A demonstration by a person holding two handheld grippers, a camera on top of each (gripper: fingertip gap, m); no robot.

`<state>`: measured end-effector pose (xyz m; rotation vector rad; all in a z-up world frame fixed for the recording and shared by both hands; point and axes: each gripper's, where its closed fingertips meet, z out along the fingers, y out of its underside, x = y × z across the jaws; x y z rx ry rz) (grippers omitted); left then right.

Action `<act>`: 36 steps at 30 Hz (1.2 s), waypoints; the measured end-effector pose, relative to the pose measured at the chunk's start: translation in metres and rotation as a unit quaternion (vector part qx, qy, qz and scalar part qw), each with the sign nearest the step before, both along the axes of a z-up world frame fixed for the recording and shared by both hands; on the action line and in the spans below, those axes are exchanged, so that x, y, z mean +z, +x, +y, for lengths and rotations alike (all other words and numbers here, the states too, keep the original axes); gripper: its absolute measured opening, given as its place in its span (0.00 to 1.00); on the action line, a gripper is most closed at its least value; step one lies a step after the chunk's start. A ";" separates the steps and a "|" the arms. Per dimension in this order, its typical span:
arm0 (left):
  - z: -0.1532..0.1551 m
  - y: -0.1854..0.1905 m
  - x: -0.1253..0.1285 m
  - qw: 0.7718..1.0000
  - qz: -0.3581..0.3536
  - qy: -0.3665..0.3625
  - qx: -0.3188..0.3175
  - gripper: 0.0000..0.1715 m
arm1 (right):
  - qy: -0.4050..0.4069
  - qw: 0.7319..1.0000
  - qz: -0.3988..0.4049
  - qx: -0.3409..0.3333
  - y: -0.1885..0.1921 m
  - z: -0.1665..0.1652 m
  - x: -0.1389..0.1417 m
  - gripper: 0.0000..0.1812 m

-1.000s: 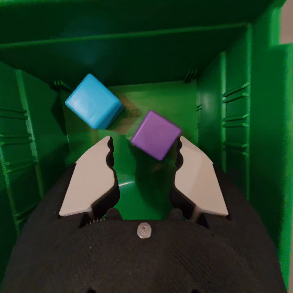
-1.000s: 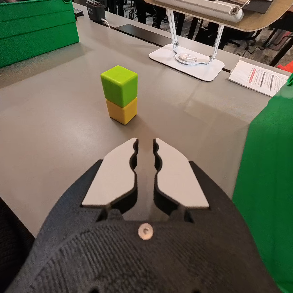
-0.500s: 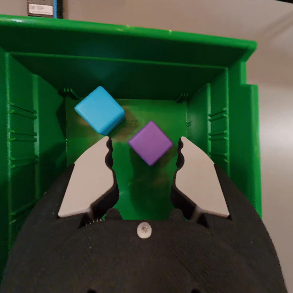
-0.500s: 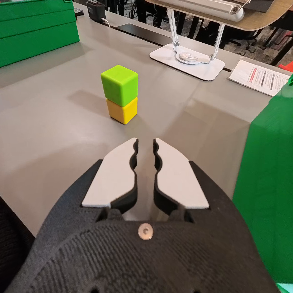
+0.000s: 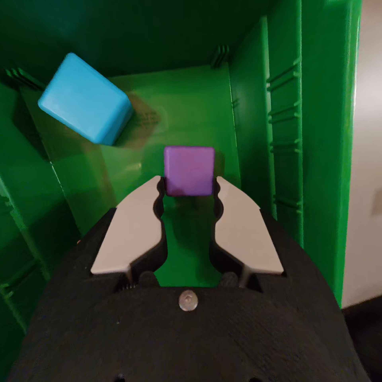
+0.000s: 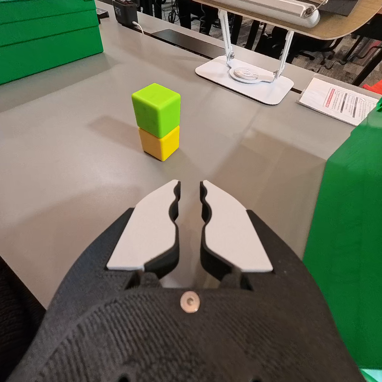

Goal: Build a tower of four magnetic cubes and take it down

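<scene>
In the left wrist view my left gripper (image 5: pixel 189 182) is inside a green bin (image 5: pixel 285 124), shut on a purple cube (image 5: pixel 189 169) held square between the fingertips. A blue cube (image 5: pixel 82 99) lies tilted on the bin floor to the far left, apart from the gripper. In the right wrist view my right gripper (image 6: pixel 190 184) is empty, its jaws nearly together with a narrow gap, above the grey table (image 6: pixel 62 165). Ahead of it a lime green cube (image 6: pixel 156 109) stands on a yellow cube (image 6: pixel 159 144).
A green bin wall (image 6: pixel 351 227) rises close on the right of the right gripper. Another green bin (image 6: pixel 45 37) stands at the back left. A white stand (image 6: pixel 246 82), a printed sheet (image 6: pixel 339 101) and a black device (image 6: pixel 126 12) lie at the table's far side. Left tips to right tips: about 50 centimetres.
My left gripper moved down into the bin and closed on the purple cube, which turned square to the fingers. The right gripper has barely moved.
</scene>
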<state>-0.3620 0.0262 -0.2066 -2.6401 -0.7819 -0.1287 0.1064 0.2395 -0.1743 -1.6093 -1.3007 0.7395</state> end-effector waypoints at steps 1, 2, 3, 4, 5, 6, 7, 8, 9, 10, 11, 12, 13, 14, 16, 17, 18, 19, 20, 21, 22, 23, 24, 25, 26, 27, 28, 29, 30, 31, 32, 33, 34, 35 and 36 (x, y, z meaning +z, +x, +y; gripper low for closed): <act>-0.003 0.002 0.001 1.000 -0.007 -0.003 -0.006 0.27 | -0.001 1.000 0.000 0.000 0.000 0.000 0.000 0.10; -0.006 0.004 0.002 1.000 -0.012 -0.004 -0.008 0.27 | -0.001 1.000 0.000 0.000 0.000 0.000 0.000 0.10; -0.008 0.004 0.004 1.000 -0.017 -0.003 -0.001 0.27 | -0.001 1.000 0.000 0.000 0.000 0.000 0.000 0.10; -0.008 0.003 0.006 1.000 -0.021 0.002 0.007 0.28 | -0.001 1.000 0.000 0.000 0.000 0.000 0.000 0.10; -0.007 0.003 0.009 1.000 -0.024 0.008 0.012 0.29 | -0.001 1.000 0.000 0.000 0.000 0.000 0.000 0.10; -0.006 0.003 0.011 1.000 -0.022 0.013 0.015 0.29 | -0.001 1.000 0.000 0.001 0.000 0.000 0.000 0.10; -0.004 0.003 0.012 1.000 -0.017 0.014 0.016 0.30 | -0.001 1.000 0.000 0.001 0.000 0.000 0.000 0.10; -0.003 0.003 0.012 1.000 -0.012 0.012 0.015 0.31 | -0.001 1.000 0.000 0.001 -0.001 0.000 0.000 0.10; -0.001 0.003 0.010 1.000 -0.007 0.009 0.014 0.32 | -0.001 1.000 0.001 0.001 -0.001 0.000 0.000 0.10; 0.001 0.003 0.006 1.000 -0.001 0.003 0.013 0.34 | -0.001 1.000 0.001 0.002 -0.001 0.000 0.000 0.10; 0.002 0.003 0.001 1.000 0.007 -0.006 0.011 0.34 | -0.001 1.000 0.001 0.002 -0.001 0.000 0.000 0.10; 0.002 0.002 -0.004 1.000 0.016 -0.019 0.009 0.34 | -0.001 1.000 0.001 0.003 -0.002 -0.001 0.000 0.10; 0.002 0.001 -0.009 0.999 0.022 -0.032 0.006 0.34 | 0.000 1.000 0.000 0.003 -0.002 -0.001 0.000 0.10; 0.001 0.001 -0.013 0.999 0.026 -0.042 0.001 0.33 | 0.001 1.000 0.000 0.003 -0.002 -0.001 0.000 0.10; 0.002 0.001 -0.015 0.999 0.028 -0.042 -0.006 0.30 | 0.001 1.000 0.001 0.002 -0.001 -0.001 0.001 0.10; 0.003 0.003 -0.013 0.999 0.021 -0.037 -0.010 0.29 | 0.000 1.000 0.001 0.002 -0.001 0.000 0.001 0.10; 0.003 0.004 -0.011 0.999 0.016 -0.029 -0.015 0.30 | -0.001 1.000 0.001 0.002 -0.001 0.000 0.001 0.10; 0.003 0.004 -0.006 0.999 0.015 -0.022 -0.017 0.29 | -0.001 1.000 0.001 0.001 -0.001 0.000 0.000 0.10; 0.002 0.003 0.001 1.000 0.017 -0.015 -0.015 0.29 | -0.001 1.000 0.001 0.001 -0.001 0.000 0.000 0.10; 0.002 0.002 0.010 1.000 0.021 -0.004 -0.012 0.29 | -0.001 1.000 0.001 0.001 -0.001 0.000 0.000 0.10; 0.003 0.001 0.023 0.999 0.029 0.012 -0.009 0.29 | 0.000 1.000 0.000 0.002 -0.002 0.000 0.000 0.10; 0.005 0.001 0.038 0.999 0.039 0.032 -0.006 0.29 | 0.000 1.000 0.000 0.002 -0.002 0.000 0.000 0.10; 0.008 0.001 0.055 0.997 0.049 0.054 -0.004 0.29 | 0.000 1.000 -0.001 0.002 -0.002 0.000 0.000 0.10; 0.011 0.003 0.072 0.995 0.063 0.077 -0.005 0.29 | -0.001 1.000 -0.001 0.002 -0.002 0.000 0.000 0.10; 0.014 0.006 0.091 0.992 0.081 0.099 -0.008 0.29 | -0.001 1.000 -0.001 0.002 -0.002 0.000 -0.001 0.10; 0.019 0.011 0.110 0.987 0.099 0.122 -0.015 0.29 | -0.001 1.000 -0.001 0.002 -0.002 0.000 -0.001 0.10; 0.025 0.020 0.128 0.982 0.117 0.146 -0.028 0.29 | -0.001 1.000 -0.002 0.002 -0.002 0.000 -0.001 0.10; 0.034 0.032 0.145 0.975 0.131 0.173 -0.052 0.29 | -0.001 1.000 -0.003 0.002 -0.002 0.000 -0.002 0.10; 0.043 0.047 0.161 0.967 0.139 0.200 -0.080 0.29 | -0.001 1.000 -0.004 0.001 -0.002 0.001 -0.002 0.10; 0.053 0.064 0.174 0.958 0.143 0.224 -0.107 0.29 | -0.001 1.000 -0.004 0.001 -0.002 0.001 -0.002 0.10; 0.063 0.081 0.183 0.949 0.146 0.245 -0.138 0.29 | 0.000 1.000 -0.004 0.001 -0.002 0.001 -0.002 0.10; 0.072 0.097 0.190 0.940 0.145 0.261 -0.166 0.29 | 0.000 1.000 -0.004 0.001 -0.001 0.000 -0.002 0.10; 0.082 0.113 0.193 0.932 0.141 0.274 -0.193 0.29 | 0.001 1.000 -0.004 0.000 0.000 0.000 -0.002 0.10; 0.093 0.129 0.193 0.922 0.137 0.284 -0.224 0.29 | 0.002 1.000 -0.004 -0.002 0.002 0.000 -0.002 0.10; 0.103 0.143 0.192 0.913 0.131 0.292 -0.252 0.29 | 0.003 1.000 -0.005 -0.004 0.004 0.000 -0.002 0.10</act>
